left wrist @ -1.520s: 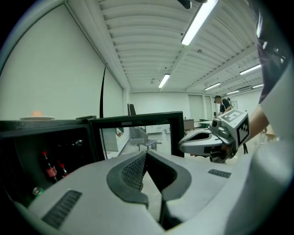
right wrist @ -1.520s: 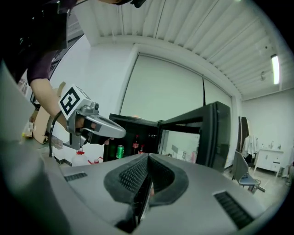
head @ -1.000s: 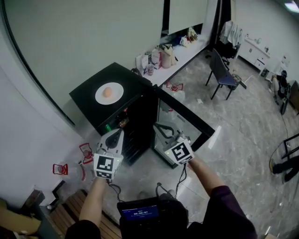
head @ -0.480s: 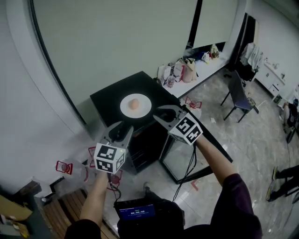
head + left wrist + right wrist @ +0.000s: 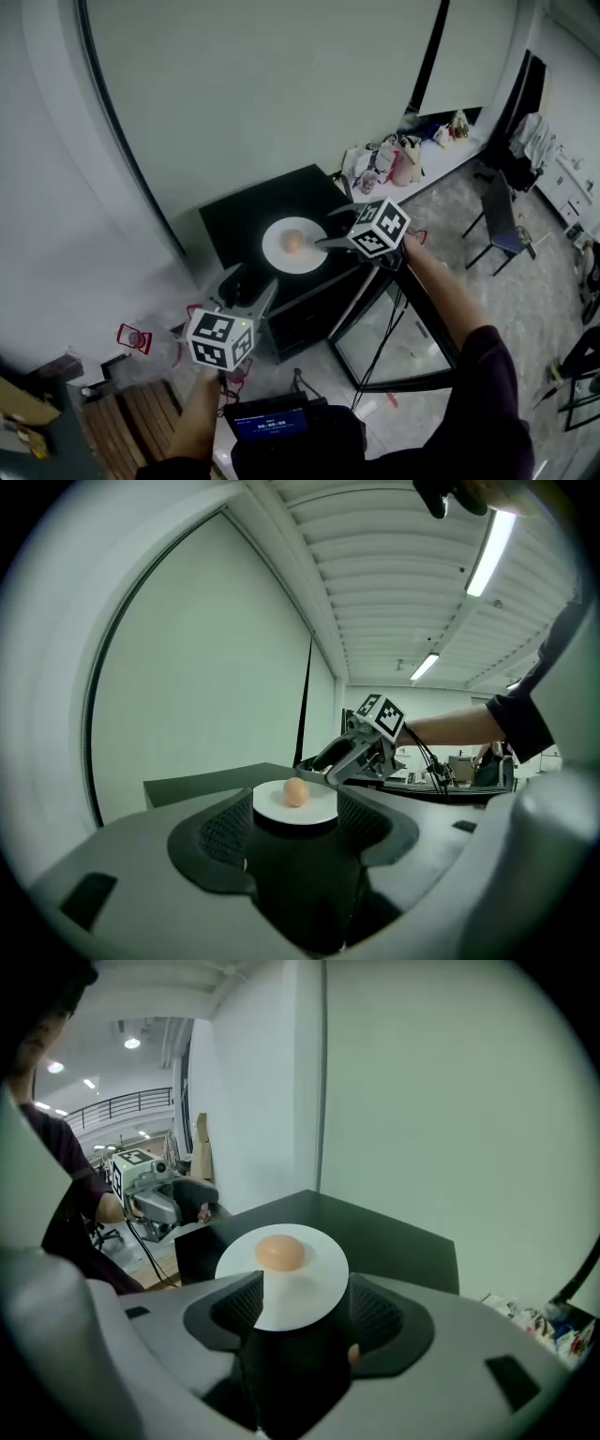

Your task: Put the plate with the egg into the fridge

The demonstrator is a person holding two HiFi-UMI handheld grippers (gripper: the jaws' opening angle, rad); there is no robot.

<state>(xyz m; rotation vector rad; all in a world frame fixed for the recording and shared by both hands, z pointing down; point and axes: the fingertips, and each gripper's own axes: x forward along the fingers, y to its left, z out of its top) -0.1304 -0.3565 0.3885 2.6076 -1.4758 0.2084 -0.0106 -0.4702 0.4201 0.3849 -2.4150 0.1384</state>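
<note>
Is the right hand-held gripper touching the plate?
Cannot tell: right gripper view shows the plate between jaws that have just been opening; no plain contact or gap.

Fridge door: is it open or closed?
Open. In the head view the fridge door stands swung out from the black fridge.

The flat black top of a small fridge [image 5: 244, 211] carries a single round white plate [image 5: 307, 261], which lies flat toward the front right of that surface with a brown egg [image 5: 292, 242] on it. The fridge stands on a grey marbled tile floor [image 5: 525, 309]. Also on the floor are a dark chair [image 5: 497, 225] well off to the right, small red-and-clear objects [image 5: 131, 337] by the wall at the left, and a slatted wooden pallet [image 5: 141, 412] near them.
</note>
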